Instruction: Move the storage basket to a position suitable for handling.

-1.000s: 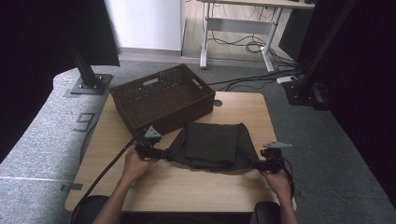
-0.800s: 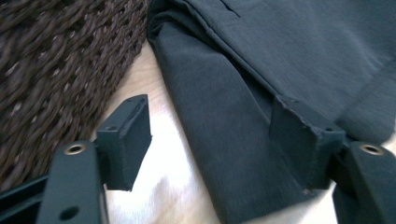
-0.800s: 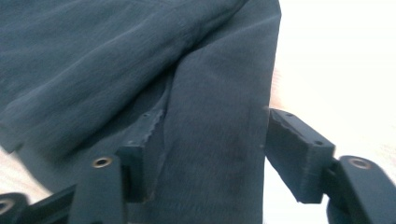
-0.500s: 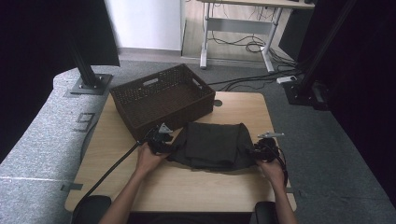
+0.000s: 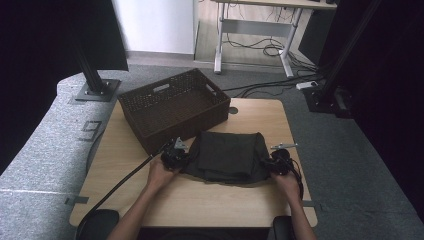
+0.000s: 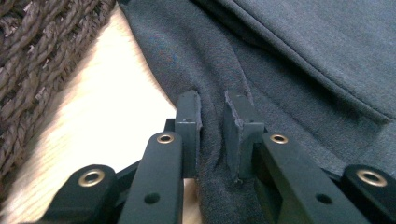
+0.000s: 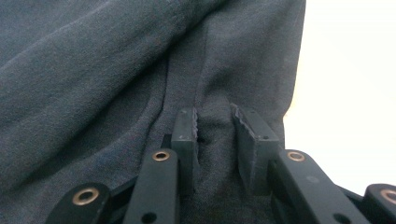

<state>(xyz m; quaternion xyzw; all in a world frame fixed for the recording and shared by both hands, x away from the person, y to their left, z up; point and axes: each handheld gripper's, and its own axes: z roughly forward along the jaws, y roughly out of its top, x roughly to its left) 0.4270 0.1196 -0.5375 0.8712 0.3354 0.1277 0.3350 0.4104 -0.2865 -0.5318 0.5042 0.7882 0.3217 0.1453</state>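
The folded cloth lay at frame centre, just below the basket — soft, light, limp. Left gripper and right gripper each pinched a side edge — good holds.

folded cloth on the table, just before the basket, between both grippers

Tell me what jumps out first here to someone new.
A dark folded cloth lies mid-table, with tongs pinching it at both ends: the left tongs grip its edge next to the basket, the right tongs its opposite edge. Behind the cloth, a brown woven basket stands on the table, toward its far left.
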